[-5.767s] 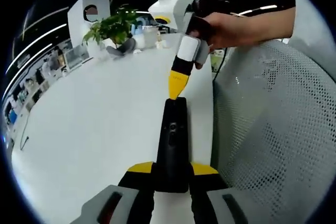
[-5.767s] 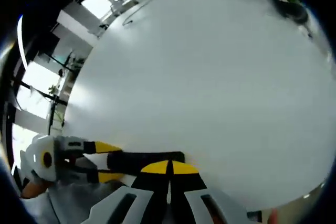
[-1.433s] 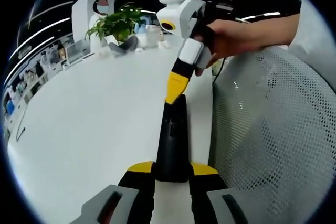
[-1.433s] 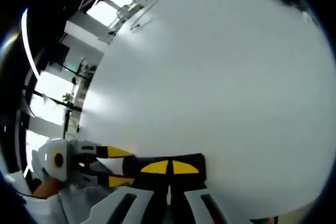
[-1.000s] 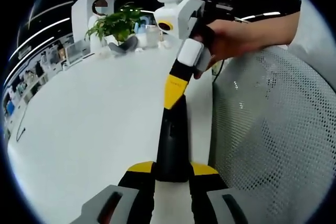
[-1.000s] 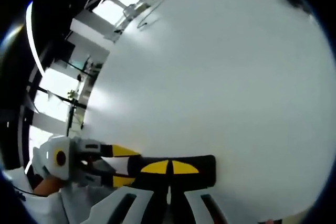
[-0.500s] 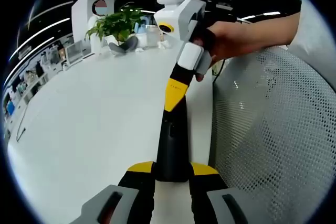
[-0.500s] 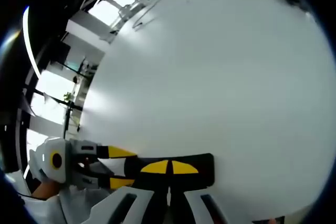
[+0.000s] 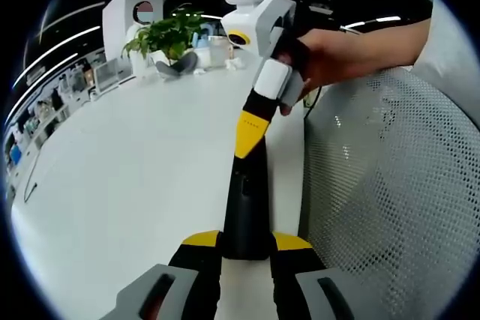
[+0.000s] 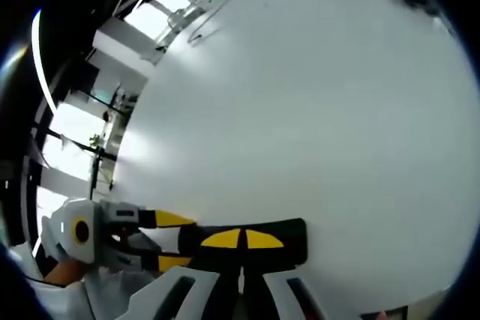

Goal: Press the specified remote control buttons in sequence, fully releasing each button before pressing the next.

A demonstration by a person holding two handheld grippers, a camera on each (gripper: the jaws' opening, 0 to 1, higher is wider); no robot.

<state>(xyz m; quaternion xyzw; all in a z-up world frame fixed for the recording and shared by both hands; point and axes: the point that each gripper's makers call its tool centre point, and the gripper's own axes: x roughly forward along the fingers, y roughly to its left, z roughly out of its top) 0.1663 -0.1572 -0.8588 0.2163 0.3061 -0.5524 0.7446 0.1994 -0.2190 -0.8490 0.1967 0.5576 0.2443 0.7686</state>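
A slim black remote (image 9: 246, 192) points away from me, and my left gripper (image 9: 246, 242) is shut on its near end, yellow pads on either side. A hand brings my right gripper (image 9: 249, 134) down from the upper right; its yellow tips are shut together and rest on the remote's far part. In the right gripper view the shut tips (image 10: 241, 239) lie over the remote (image 10: 291, 240), and the left gripper (image 10: 169, 240) holds it from the left. The buttons under the tips are hidden.
The remote hangs over a wide white table (image 9: 135, 162). A potted plant (image 9: 165, 35) and small items stand at the table's far end. A white mesh chair back (image 9: 382, 192) rises close on the right of the left gripper view.
The right gripper's shut tips have slid a little from the remote's far end toward its middle. In the last half second almost nothing has moved. The left gripper keeps its hold.
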